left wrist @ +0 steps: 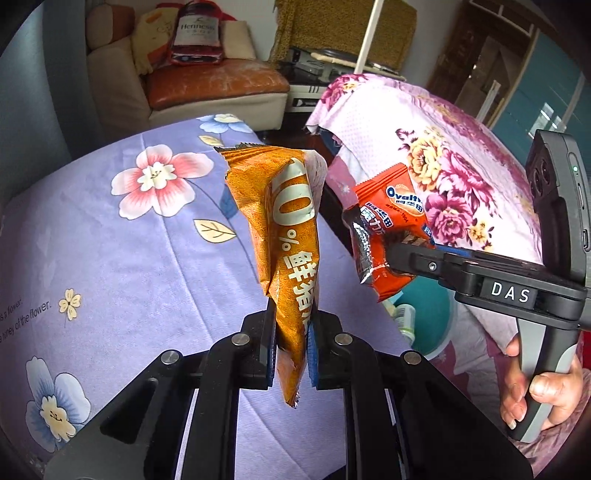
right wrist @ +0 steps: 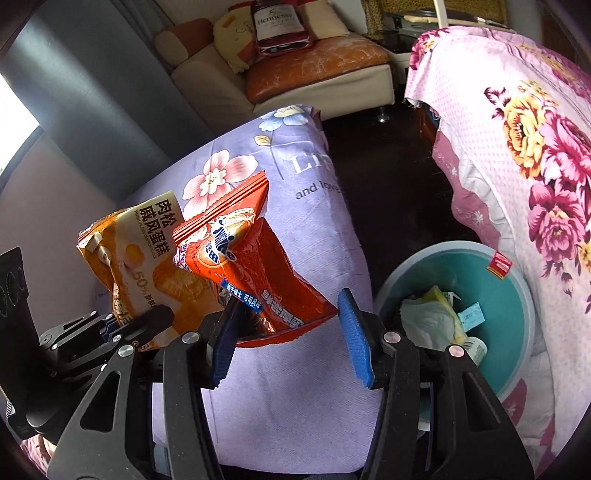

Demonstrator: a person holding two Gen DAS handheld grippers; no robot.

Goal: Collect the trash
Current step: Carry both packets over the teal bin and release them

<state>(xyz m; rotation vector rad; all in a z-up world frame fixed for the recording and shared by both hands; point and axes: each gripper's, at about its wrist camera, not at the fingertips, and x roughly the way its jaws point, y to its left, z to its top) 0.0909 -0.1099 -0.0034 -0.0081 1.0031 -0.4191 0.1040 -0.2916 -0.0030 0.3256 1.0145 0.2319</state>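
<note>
My left gripper (left wrist: 291, 350) is shut on an orange cake wrapper (left wrist: 284, 236) and holds it upright above the purple flowered cloth (left wrist: 110, 258). The wrapper also shows in the right wrist view (right wrist: 147, 266), with the left gripper (right wrist: 147, 319) below it. My right gripper (right wrist: 288, 332) has its jaws spread wide; a red Ovaltine wrapper (right wrist: 251, 273) lies against the left pad and hangs between the jaws. In the left wrist view the right gripper (left wrist: 391, 258) has the red wrapper (left wrist: 388, 236) at its tip. A teal trash bin (right wrist: 509, 302) with paper waste stands to the lower right.
A pink flowered cloth (right wrist: 517, 147) covers furniture on the right, right beside the bin. A dark floor gap (right wrist: 388, 177) runs between the two cloths. A sofa (right wrist: 314, 74) with a Hennessy box (right wrist: 277, 22) stands at the back.
</note>
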